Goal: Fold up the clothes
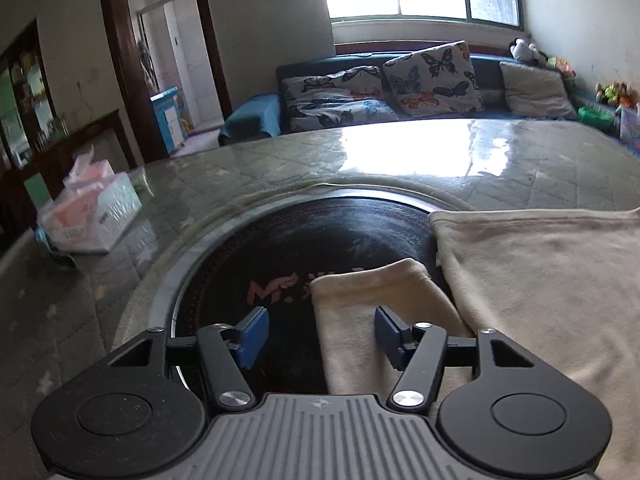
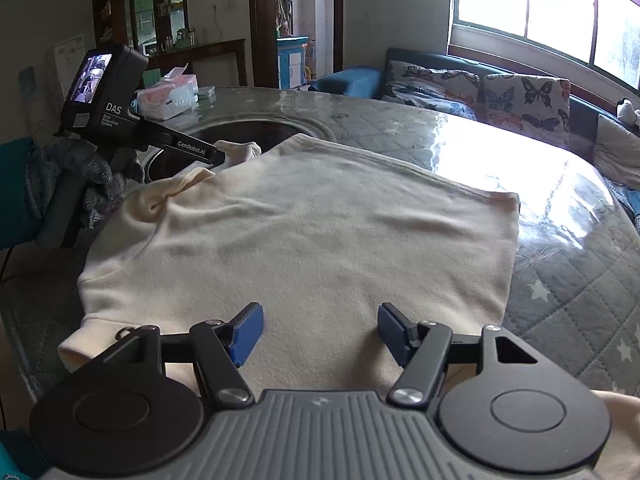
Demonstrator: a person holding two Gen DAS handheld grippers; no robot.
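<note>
Cream top (image 2: pixel 304 236) flat on table (image 2: pixel 568 288). L gripper (image 1: pixel 322 334) part open over sleeve (image 1: pixel 360 312), prob. not gripping. R gripper (image 2: pixel 320 332) part open, empty.

Cream garment (image 2: pixel 304 232): soft, matt, fleecy cloth. Worktop (image 1: pixel 400 156): quilted fabric under a glossy clear cover. Inset round plate (image 1: pixel 288 248): dark, glossy, with a metal rim. Tissue pack (image 1: pixel 92 216): shiny plastic wrap. Sofa cushions (image 1: pixel 432 76): printed cloth.

Cream garment (image 2: pixel 304 232), grey star-quilted table cover (image 2: pixel 568 300), butterfly-print cushions (image 1: pixel 432 76), blue-padded jaws.
</note>
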